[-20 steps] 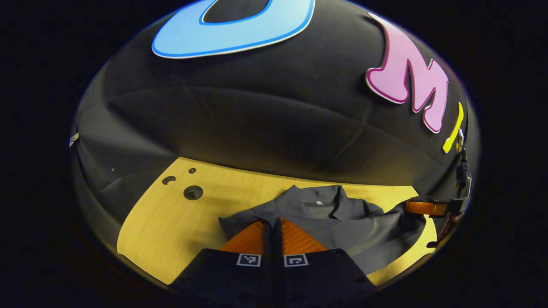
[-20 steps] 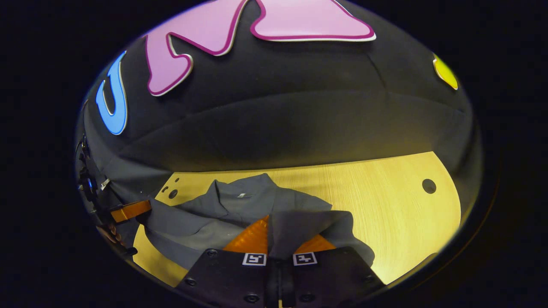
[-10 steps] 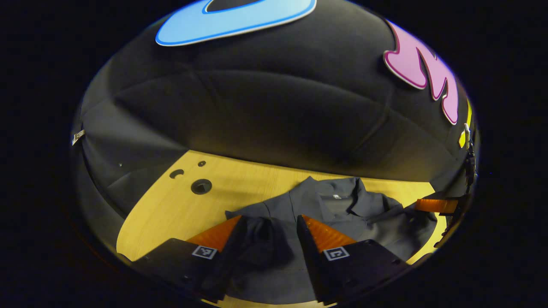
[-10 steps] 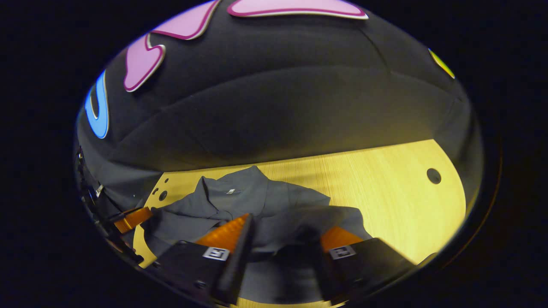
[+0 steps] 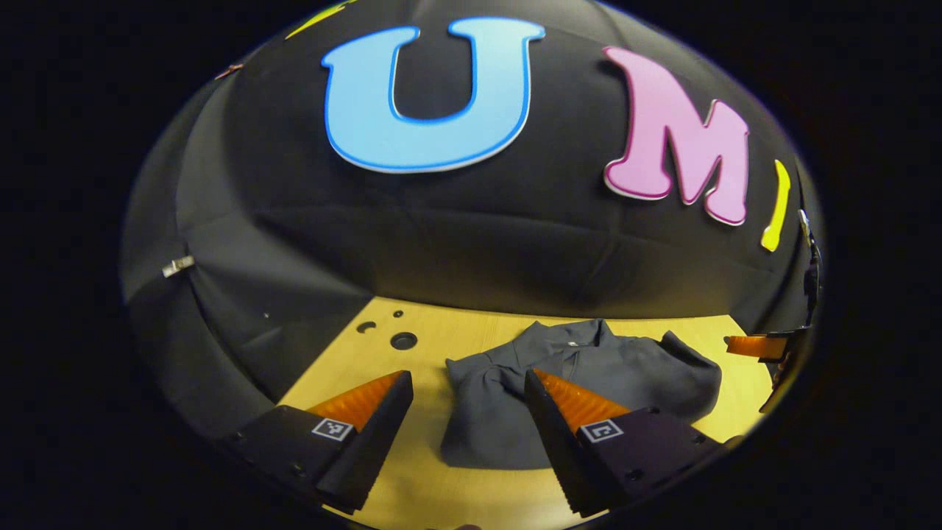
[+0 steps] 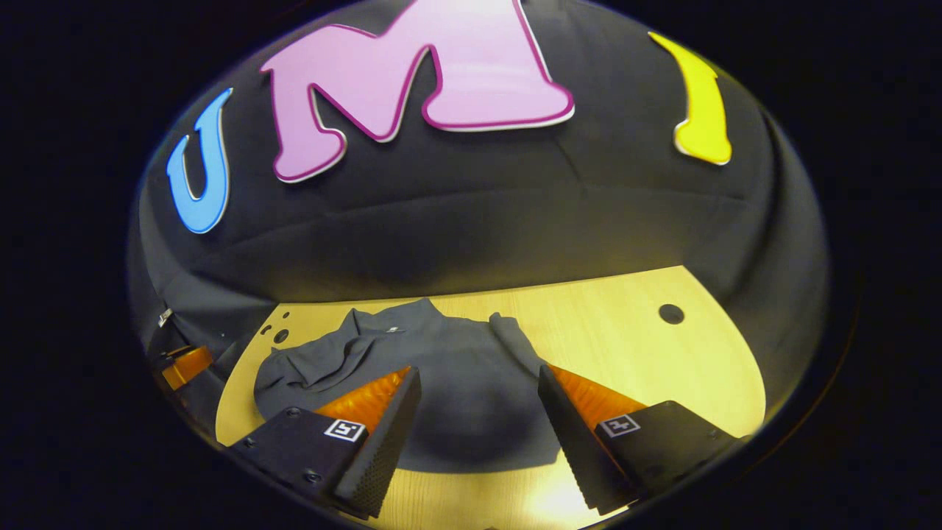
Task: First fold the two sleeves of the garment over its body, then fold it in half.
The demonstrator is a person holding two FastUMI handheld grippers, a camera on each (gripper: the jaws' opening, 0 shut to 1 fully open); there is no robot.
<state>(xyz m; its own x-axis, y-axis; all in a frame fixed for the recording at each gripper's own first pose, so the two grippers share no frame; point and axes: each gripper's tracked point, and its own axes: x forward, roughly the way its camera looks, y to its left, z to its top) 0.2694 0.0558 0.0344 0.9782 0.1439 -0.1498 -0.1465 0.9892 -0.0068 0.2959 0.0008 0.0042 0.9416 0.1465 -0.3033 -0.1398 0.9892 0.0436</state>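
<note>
A dark grey collared garment (image 5: 581,383) lies folded and bunched on the wooden table (image 5: 434,353), its collar toward the back wall. My left gripper (image 5: 471,390) hangs open above its left edge, with nothing between the fingers. In the right gripper view the same garment (image 6: 449,383) lies flat under my right gripper (image 6: 478,390), which is open and lifted clear of the cloth. The right gripper's finger (image 5: 754,344) shows at the far right of the left gripper view, and the left gripper's finger (image 6: 184,366) at the far left of the right gripper view.
The table (image 6: 633,346) has round holes at its back left (image 5: 403,340) and back right (image 6: 670,313). The black cloth wall stands close behind the table's far edge. Bare wood lies to either side of the garment.
Both grippers were shut on the cloth a second ago, then opened and let it drop. Both have since lifted and drawn back, and the garment lies folded on the table.
</note>
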